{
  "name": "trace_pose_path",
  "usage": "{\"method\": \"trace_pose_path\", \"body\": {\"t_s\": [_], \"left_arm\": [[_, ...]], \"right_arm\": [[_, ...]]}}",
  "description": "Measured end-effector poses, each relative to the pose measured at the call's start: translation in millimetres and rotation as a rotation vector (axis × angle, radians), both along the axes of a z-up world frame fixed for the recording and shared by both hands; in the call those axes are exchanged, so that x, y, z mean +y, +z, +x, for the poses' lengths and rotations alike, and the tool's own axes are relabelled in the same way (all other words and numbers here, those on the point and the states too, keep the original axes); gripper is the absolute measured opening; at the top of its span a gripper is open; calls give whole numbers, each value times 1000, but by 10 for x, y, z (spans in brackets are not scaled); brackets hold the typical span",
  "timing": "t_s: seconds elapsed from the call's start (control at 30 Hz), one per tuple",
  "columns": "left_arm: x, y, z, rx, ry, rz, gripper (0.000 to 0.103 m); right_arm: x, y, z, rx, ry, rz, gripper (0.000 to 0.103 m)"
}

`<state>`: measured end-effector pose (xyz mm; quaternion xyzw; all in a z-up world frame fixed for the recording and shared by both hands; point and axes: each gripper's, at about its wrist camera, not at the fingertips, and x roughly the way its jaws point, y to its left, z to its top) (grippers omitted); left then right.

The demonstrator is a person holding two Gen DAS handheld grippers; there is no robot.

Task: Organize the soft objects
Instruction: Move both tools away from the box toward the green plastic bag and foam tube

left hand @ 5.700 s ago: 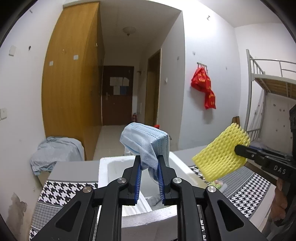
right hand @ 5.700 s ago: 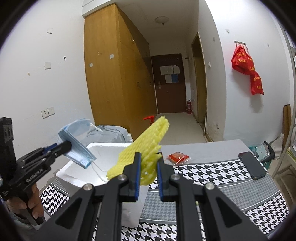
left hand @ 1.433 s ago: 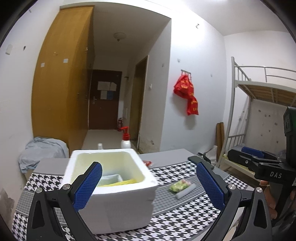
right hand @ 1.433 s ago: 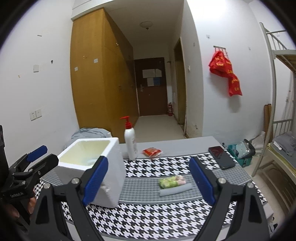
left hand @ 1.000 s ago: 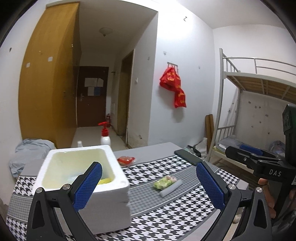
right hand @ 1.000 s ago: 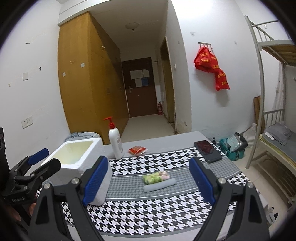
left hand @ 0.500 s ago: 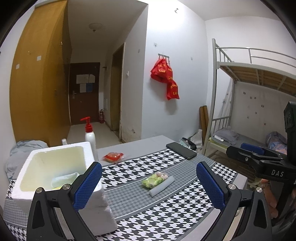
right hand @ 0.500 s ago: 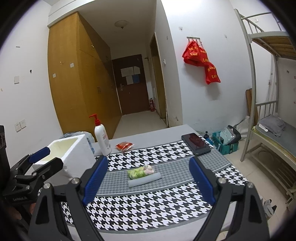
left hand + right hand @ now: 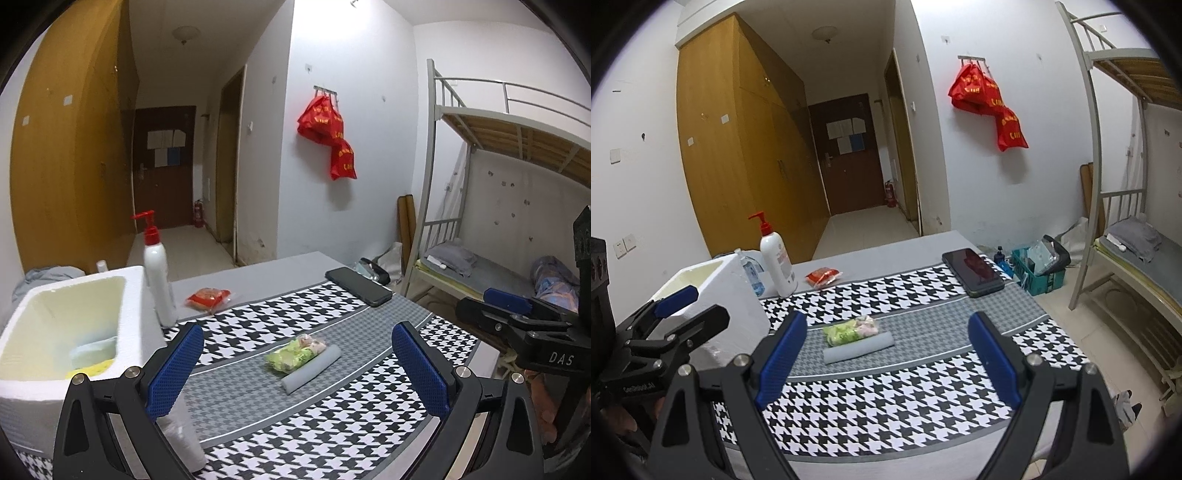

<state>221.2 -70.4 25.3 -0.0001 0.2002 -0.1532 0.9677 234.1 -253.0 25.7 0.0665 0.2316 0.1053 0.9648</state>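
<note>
Mask [image 9: 90, 350] and yellow foam net [image 9: 88, 369] now inside foam box [image 9: 70, 387], off both claws — left claw [image 9: 295, 373], right claw [image 9: 886, 352] spread, empty.

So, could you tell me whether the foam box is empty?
Not empty: the foam box holds a blue mask and yellow netting.

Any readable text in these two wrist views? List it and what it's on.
"DAS": right gripper body, seen from the left wrist.
Left gripper body: small white lettering, too blurred to read.
Red bags: yellow characters, unreadable.
Pump bottle label and door papers: too small.
</note>
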Motion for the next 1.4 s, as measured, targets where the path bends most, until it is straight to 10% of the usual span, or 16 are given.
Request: {"method": "trace_pose_path", "body": {"t_s": [1.4], "left_arm": [[-499, -614, 959, 196, -11, 36, 102]], "right_arm": [[-255, -260, 341, 121, 41, -42, 92]]}}
